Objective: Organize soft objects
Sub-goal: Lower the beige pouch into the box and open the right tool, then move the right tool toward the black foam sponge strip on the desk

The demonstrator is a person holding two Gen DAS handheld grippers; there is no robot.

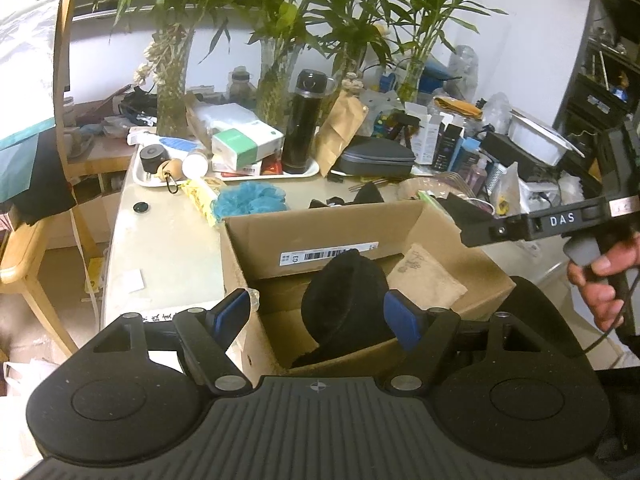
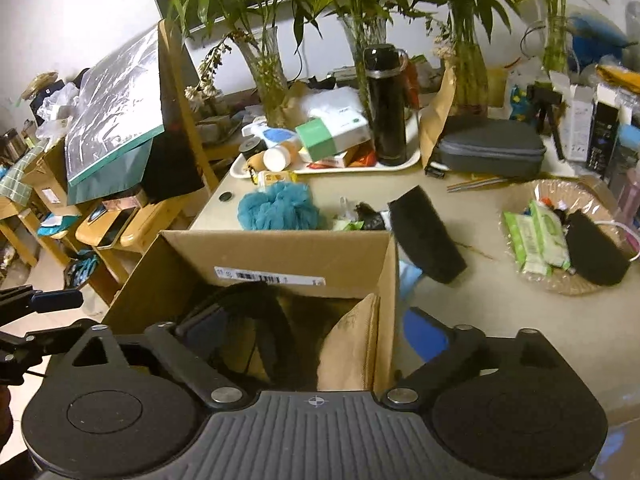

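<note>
Two soft pieces are already sitting inside the cardboard box (image 1: 256, 256), which is standing on the pale table (image 1: 168, 248): a black pad (image 1: 348, 304) leaning upright against the near wall, and a tan padded pouch (image 1: 424, 280) propped beside it. Both are looking light and squashy, likely yielding under a pinch rather than slipping.

Outside the box, another black pad (image 2: 424, 236) is lying tilted just past its far right corner. It is looking like foam or felt, light and bendy, so nipping a free edge should be working better than squeezing its broad face. A teal mesh pouf (image 2: 280, 206) is resting behind the box's far wall; being fluffy and nearly weightless, it would be taking a grip almost anywhere, deep into the bunch. A further dark soft piece (image 2: 596, 252) is lying in the wicker basket (image 2: 516, 196), beside green wipe packs.

The left gripper (image 1: 320, 312) is hovering over the box with its blue pads spread either side of the upright pad, not pressing it. The right gripper (image 2: 320, 328) is also standing spread and empty, straddling the box's right wall.
</note>
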